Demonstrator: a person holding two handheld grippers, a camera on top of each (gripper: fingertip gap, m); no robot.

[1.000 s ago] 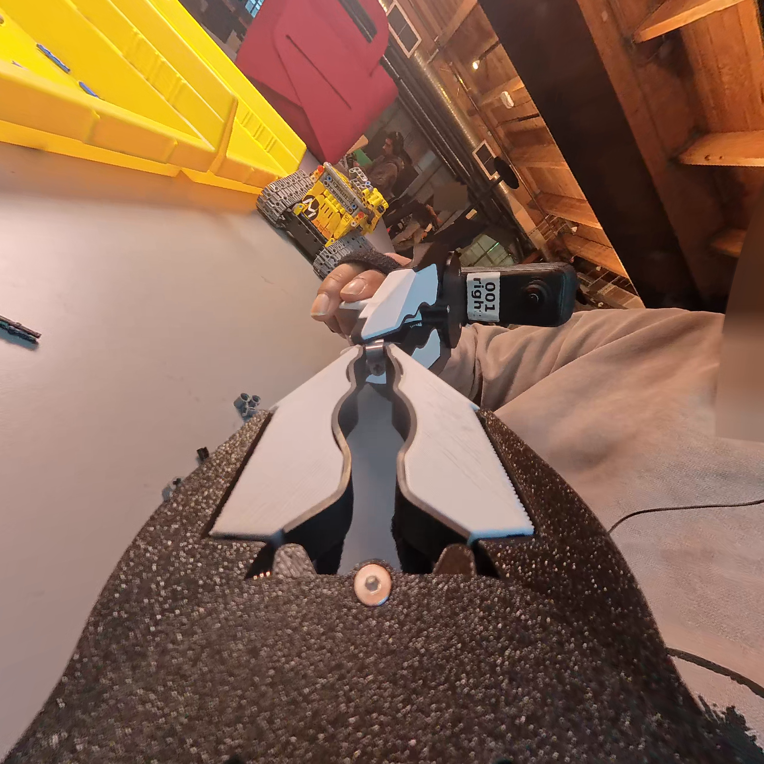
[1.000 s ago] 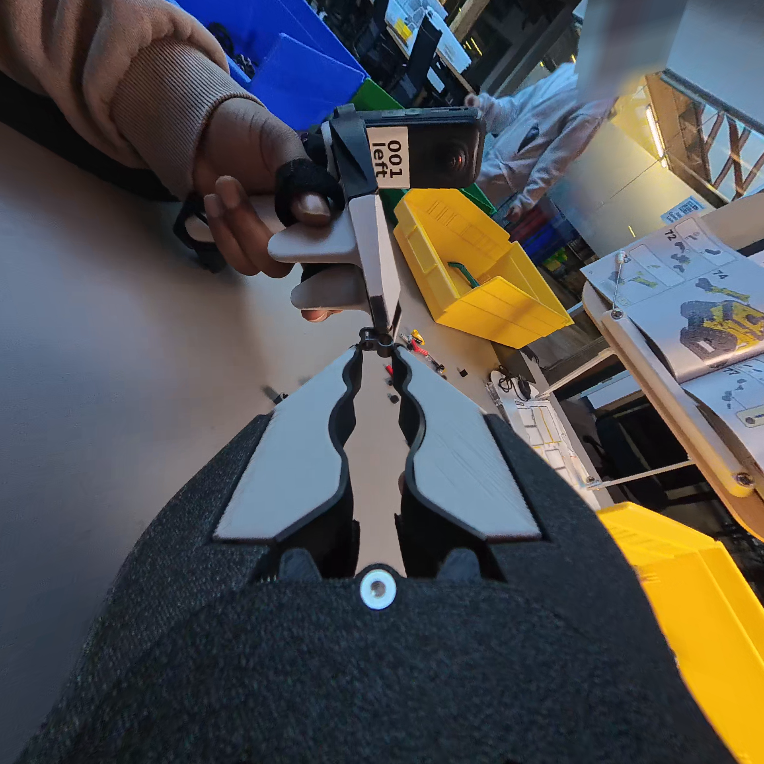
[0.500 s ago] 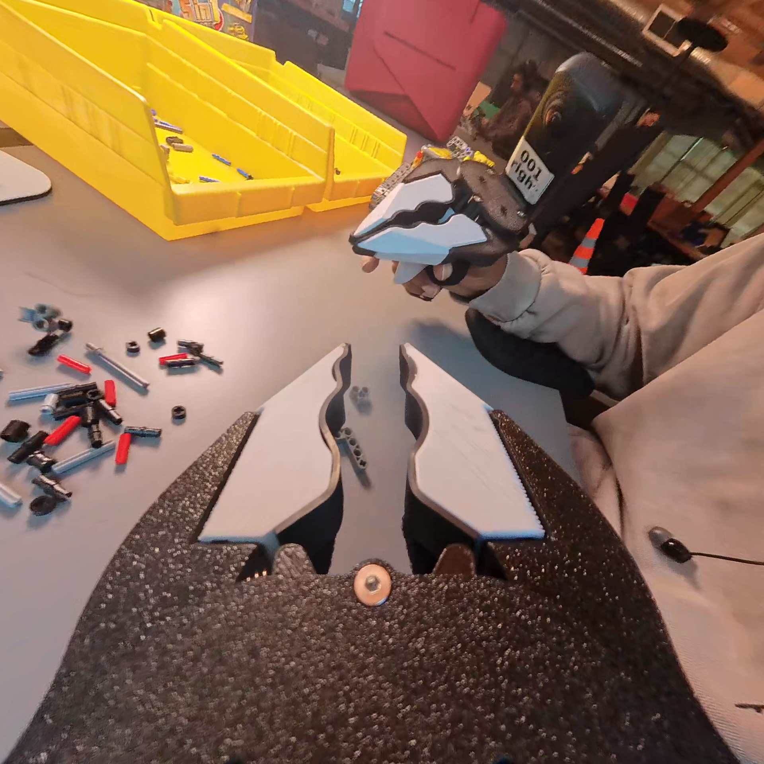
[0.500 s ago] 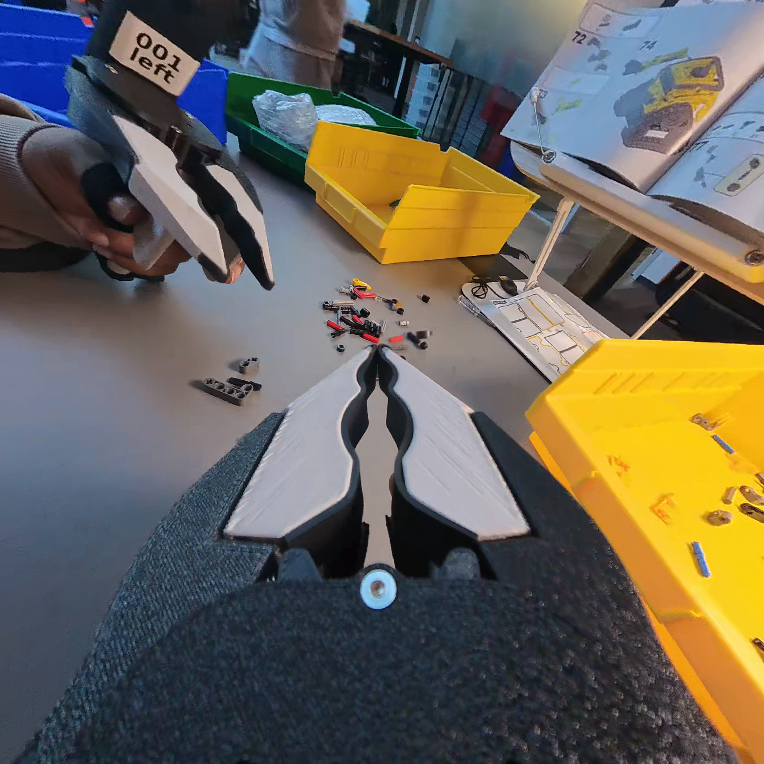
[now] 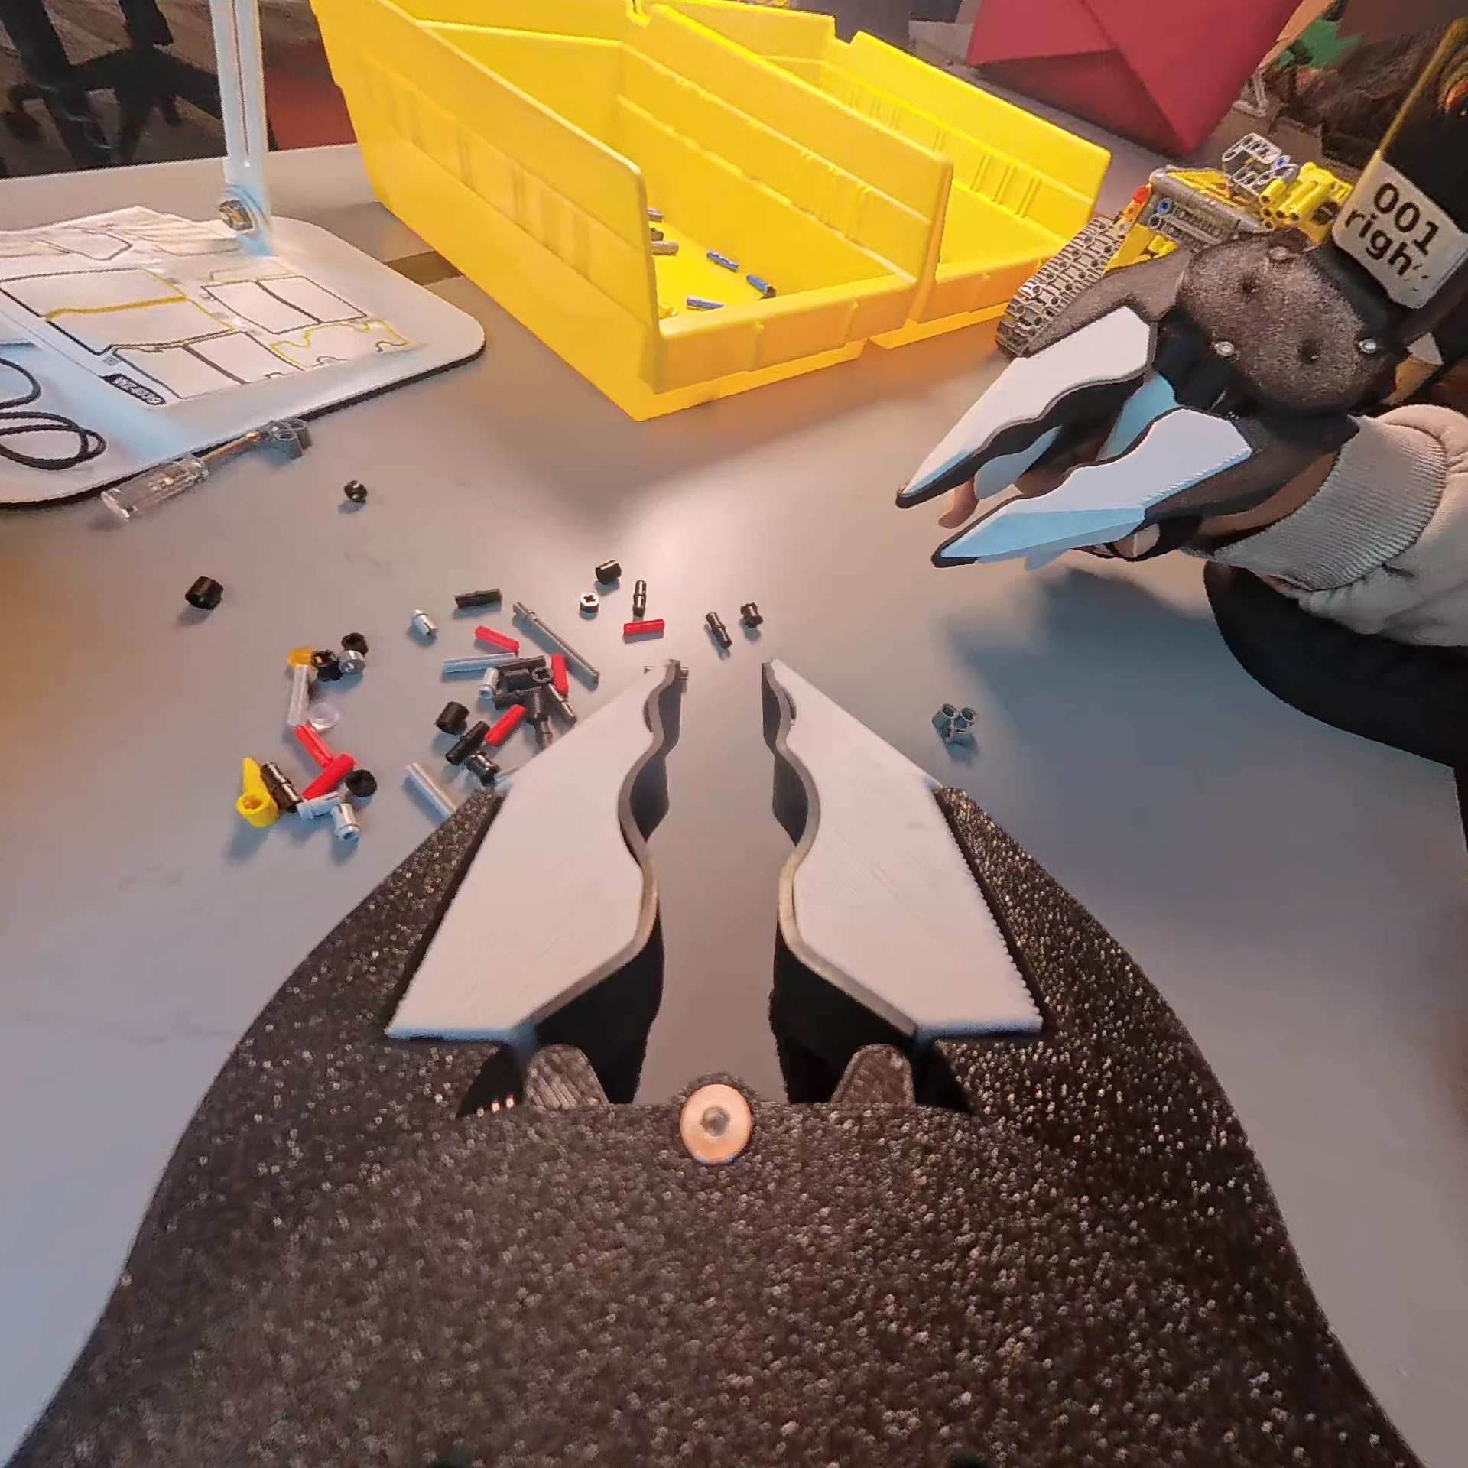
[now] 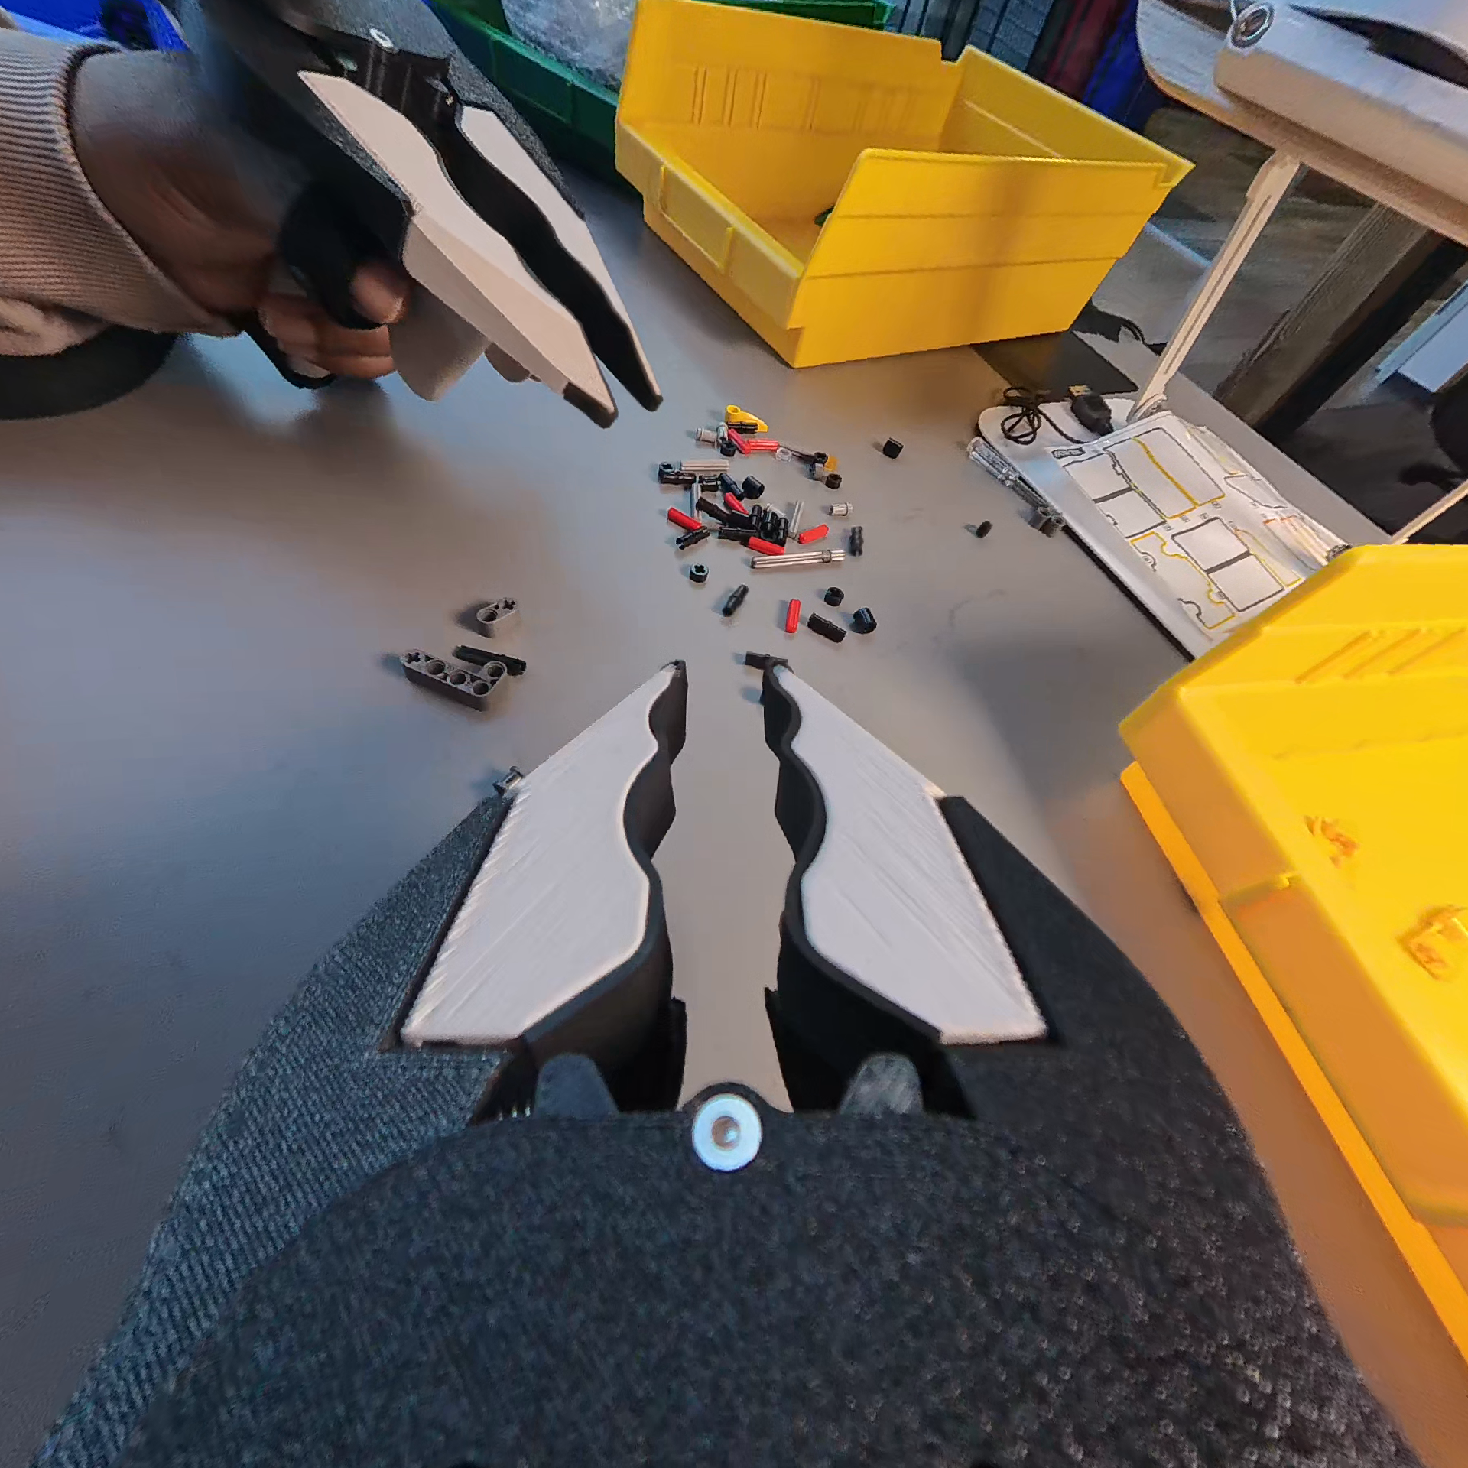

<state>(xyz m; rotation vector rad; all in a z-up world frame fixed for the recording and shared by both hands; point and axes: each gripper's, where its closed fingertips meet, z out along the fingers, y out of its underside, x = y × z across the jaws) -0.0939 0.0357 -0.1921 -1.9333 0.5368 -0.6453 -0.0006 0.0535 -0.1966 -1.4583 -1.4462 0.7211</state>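
My left gripper [image 5: 723, 675] is open and empty, low over the grey table [image 5: 794, 516], its tips at the near edge of a scatter of small black, red and grey building pieces [image 5: 492, 691]. A small grey connector [image 5: 953, 723] lies just right of it. My right gripper [image 6: 721, 667] is open and empty, pointing at the same scatter [image 6: 755, 508]. A dark grey beam [image 6: 453, 675] and a small grey piece [image 6: 496, 616] lie to its left. Each gripper shows in the other's view, the right [image 5: 925, 528] and the left [image 6: 627, 409], both held above the table.
Yellow bins [image 5: 715, 238] stand behind the scatter, with a yellow tracked model [image 5: 1152, 222] beside them. Another yellow bin [image 6: 874, 198] stands at the back and one [image 6: 1311, 794] close on the right. A printed sheet [image 6: 1176, 508] and a screwdriver [image 5: 198, 469] lie by a stand. The tips of one gripper are about 10 centimetres away from the tips of the other. The small grey connector [image 5: 953, 723] sits 6 centimetres or so from the ends of my right fingers. The small grey piece [image 6: 496, 616] sits 8 centimetres or so from the ends of my left fingers.
Both grippers swung from facing each other, tips together, down toward the table. The left opened first; the right has opened in the last half second.
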